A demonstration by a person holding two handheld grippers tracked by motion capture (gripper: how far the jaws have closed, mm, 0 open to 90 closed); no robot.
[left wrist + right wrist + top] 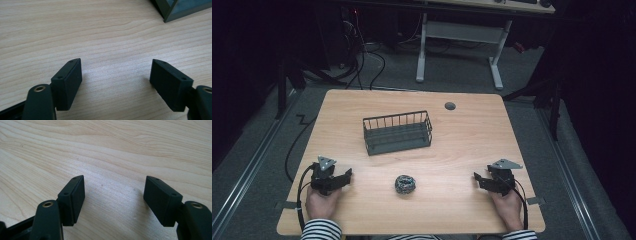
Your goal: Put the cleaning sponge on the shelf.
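Observation:
A dark wire basket (397, 131) stands in the middle of the wooden table (472, 140). A small dark crumpled ball (405, 184) lies nearer the front edge, between the two hands. My left gripper (346, 176) rests low at the front left, jaws open and empty, pointing right. My right gripper (478, 178) rests at the front right, open and empty, pointing left. In the left gripper view the jaws (115, 72) stand wide over bare wood, with a basket corner (175, 10) at the top right. In the right gripper view the jaws (113, 190) are spread over bare wood.
A grey cable grommet (450, 106) sits in the tabletop at the back right. Behind the table stand a white desk frame (459, 45) and cables on the grey floor. Striped sleeves (322, 231) enter from the bottom edge.

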